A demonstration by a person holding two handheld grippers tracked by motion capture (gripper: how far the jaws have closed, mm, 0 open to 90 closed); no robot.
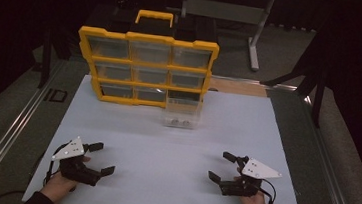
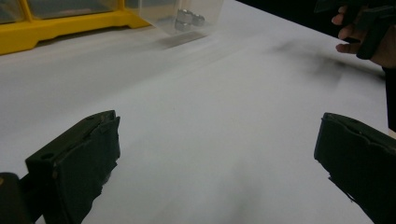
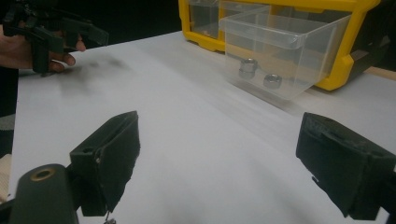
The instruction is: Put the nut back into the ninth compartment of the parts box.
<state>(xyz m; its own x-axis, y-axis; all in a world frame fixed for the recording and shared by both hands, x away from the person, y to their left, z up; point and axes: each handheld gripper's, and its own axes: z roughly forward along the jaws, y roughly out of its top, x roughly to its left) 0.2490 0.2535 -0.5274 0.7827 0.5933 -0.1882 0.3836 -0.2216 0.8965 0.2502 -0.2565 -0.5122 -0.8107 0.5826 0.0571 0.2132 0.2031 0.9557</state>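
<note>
left gripper (image 1: 97, 158): near edge of the white table (image 1: 130, 142), left side, held by a hand (image 1: 58, 186); jaws wide apart, nothing between them, confirmed in left gripper view.
right gripper (image 1: 221, 166): near edge, right side, held by the other hand (image 1: 252, 202); jaws wide apart and empty, same in right gripper view.
organizer (image 1: 144, 68): yellow frame, 3 by 3 clear drawers, standing upright at the far end of the table, black-and-yellow handle on top.
bottom-right slot: looks vacated, its drawer is out in front.
clear drawer (image 1: 183, 113): pulled out of the frame, resting on the table with its back end touching or just inside the bottom-right slot; can't tell which. Right gripper view shows it tilted toward the table (image 3: 280, 56).
nuts (image 1: 181, 122): 2 small metal nuts inside the clear drawer, side by side near its front wall; also seen in right gripper view (image 3: 259, 73) and left gripper view (image 2: 187, 19).
distance: both grippers well apart from the drawer and the nuts.
done (judged): drawer is out and the 2 nuts sit in it; other 8 drawers closed.
left (judged): either push the drawer back into its slot or take the nuts out; neither started, no contact with anything.
stage: idle or between steps, grippers parked and ready.
</note>
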